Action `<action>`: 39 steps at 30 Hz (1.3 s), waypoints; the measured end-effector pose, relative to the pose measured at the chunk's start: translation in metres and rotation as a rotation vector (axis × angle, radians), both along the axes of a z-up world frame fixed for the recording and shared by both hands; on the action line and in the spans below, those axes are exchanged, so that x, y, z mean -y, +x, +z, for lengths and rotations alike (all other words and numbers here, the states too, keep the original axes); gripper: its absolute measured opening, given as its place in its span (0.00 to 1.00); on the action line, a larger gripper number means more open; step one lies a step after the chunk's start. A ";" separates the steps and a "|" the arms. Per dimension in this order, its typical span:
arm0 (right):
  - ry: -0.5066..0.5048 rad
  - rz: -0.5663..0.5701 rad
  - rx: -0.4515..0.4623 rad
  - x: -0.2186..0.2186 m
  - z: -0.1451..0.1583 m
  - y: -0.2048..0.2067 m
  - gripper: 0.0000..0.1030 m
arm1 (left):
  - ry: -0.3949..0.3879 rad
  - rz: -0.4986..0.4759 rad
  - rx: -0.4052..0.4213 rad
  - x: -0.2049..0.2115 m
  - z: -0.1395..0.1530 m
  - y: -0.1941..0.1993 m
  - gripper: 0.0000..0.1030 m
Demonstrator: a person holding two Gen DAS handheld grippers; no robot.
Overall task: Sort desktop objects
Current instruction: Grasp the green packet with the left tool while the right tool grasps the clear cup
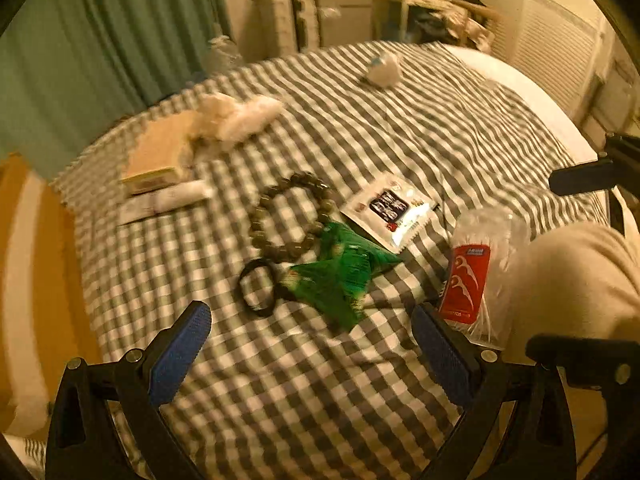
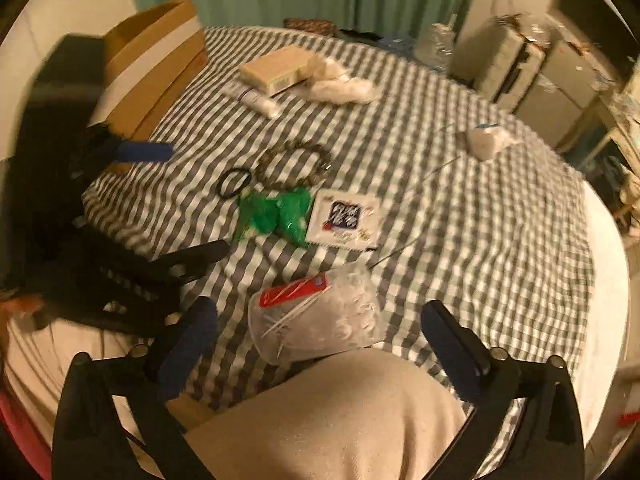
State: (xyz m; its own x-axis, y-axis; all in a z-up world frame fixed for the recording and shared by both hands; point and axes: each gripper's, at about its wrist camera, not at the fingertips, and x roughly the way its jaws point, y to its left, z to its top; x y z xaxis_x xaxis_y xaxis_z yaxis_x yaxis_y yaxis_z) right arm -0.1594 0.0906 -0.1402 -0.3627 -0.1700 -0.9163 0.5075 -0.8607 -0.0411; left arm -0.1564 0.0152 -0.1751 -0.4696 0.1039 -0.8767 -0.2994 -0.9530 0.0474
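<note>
On the checked cloth lie a bead bracelet, a black hair tie, green packets, a white sachet and a clear bag of floss picks with a red label. My left gripper hangs open just short of the hair tie and green packets, with nothing between its fingers. My right gripper is open above the floss bag, which shows between its blue pads untouched. The left gripper's fingers show at the left of the right wrist view.
A tan box, a white tube and white wadding lie at the cloth's far left. A small white packet sits far right. A cardboard box stands off the left edge. A person's knee presses against the near edge.
</note>
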 end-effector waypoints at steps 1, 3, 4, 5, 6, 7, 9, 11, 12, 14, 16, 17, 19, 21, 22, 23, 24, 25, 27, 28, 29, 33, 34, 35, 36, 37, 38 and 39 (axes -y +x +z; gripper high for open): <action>0.003 0.002 0.004 -0.002 -0.003 -0.002 1.00 | 0.003 -0.018 0.007 -0.002 -0.005 -0.003 1.00; 0.013 0.016 0.024 -0.006 -0.011 -0.003 1.00 | -0.004 -0.060 0.019 -0.007 -0.013 -0.009 1.00; 0.018 0.024 0.032 -0.007 -0.012 -0.004 1.00 | -0.010 -0.080 0.022 -0.009 -0.016 -0.012 1.00; 0.025 0.034 0.038 -0.008 -0.014 -0.005 1.00 | -0.012 -0.099 0.023 -0.011 -0.019 -0.014 1.00; 0.031 0.046 0.041 -0.009 -0.016 -0.006 1.00 | -0.011 -0.117 0.026 -0.012 -0.021 -0.018 1.00; 0.033 0.058 0.048 -0.009 -0.018 -0.007 1.00 | -0.006 -0.126 0.029 -0.011 -0.024 -0.021 1.00; 0.024 0.082 0.077 -0.009 -0.023 -0.009 1.00 | 0.012 -0.130 0.055 -0.007 -0.030 -0.028 1.00; 0.039 0.112 0.094 -0.004 -0.028 -0.010 1.00 | 0.033 -0.125 0.083 -0.002 -0.036 -0.035 0.99; 0.057 0.128 0.100 -0.001 -0.032 -0.010 1.00 | 0.046 -0.128 0.092 0.000 -0.039 -0.037 0.97; 0.102 0.138 0.100 0.005 -0.040 -0.014 1.00 | 0.054 -0.143 0.102 0.000 -0.043 -0.040 0.88; 0.132 0.139 0.116 0.011 -0.049 -0.019 1.00 | 0.074 -0.159 0.115 -0.001 -0.046 -0.042 0.79; 0.122 0.141 0.128 0.012 -0.050 -0.022 1.00 | 0.085 -0.166 0.120 -0.001 -0.046 -0.043 0.71; 0.083 0.120 0.146 0.015 -0.053 -0.029 0.97 | 0.100 -0.171 0.119 -0.001 -0.046 -0.043 0.59; 0.048 0.089 0.169 0.014 -0.055 -0.033 0.92 | 0.112 -0.184 0.117 -0.001 -0.044 -0.043 0.54; 0.041 0.073 0.171 0.013 -0.054 -0.034 0.91 | 0.107 -0.189 0.117 -0.001 -0.043 -0.042 0.53; 0.033 0.051 0.174 0.011 -0.054 -0.035 0.89 | 0.102 -0.192 0.119 -0.001 -0.043 -0.041 0.51; 0.024 0.016 0.160 0.008 -0.050 -0.036 0.76 | 0.099 -0.191 0.116 -0.001 -0.042 -0.040 0.51; 0.007 -0.021 0.148 0.004 -0.046 -0.038 0.60 | 0.104 -0.185 0.115 0.001 -0.039 -0.040 0.49; -0.038 -0.081 0.146 -0.007 -0.037 -0.039 0.52 | 0.124 -0.172 0.123 0.004 -0.036 -0.039 0.48; -0.032 -0.072 0.152 -0.009 -0.036 -0.036 0.51 | 0.132 -0.166 0.126 0.006 -0.034 -0.038 0.48; -0.030 -0.053 0.153 -0.007 -0.036 -0.033 0.52 | 0.131 -0.164 0.126 0.006 -0.033 -0.037 0.48; 0.052 -0.020 0.192 0.007 -0.039 -0.026 0.97 | 0.087 -0.169 0.128 0.004 -0.032 -0.032 0.48; 0.073 0.004 0.186 0.011 -0.041 -0.021 0.97 | 0.081 -0.164 0.128 0.005 -0.033 -0.032 0.48; 0.092 0.030 0.171 0.015 -0.042 -0.018 0.97 | 0.075 -0.153 0.126 0.006 -0.034 -0.032 0.48; 0.103 0.055 0.157 0.018 -0.042 -0.016 0.97 | 0.077 -0.143 0.127 0.008 -0.034 -0.032 0.48; 0.103 0.071 0.157 0.020 -0.043 -0.016 1.00 | 0.085 -0.130 0.128 0.011 -0.035 -0.033 0.48; 0.111 0.080 0.165 0.021 -0.045 -0.016 1.00 | 0.095 -0.118 0.129 0.014 -0.034 -0.033 0.48; 0.133 0.082 0.172 0.022 -0.048 -0.017 1.00 | 0.110 -0.103 0.128 0.018 -0.033 -0.033 0.48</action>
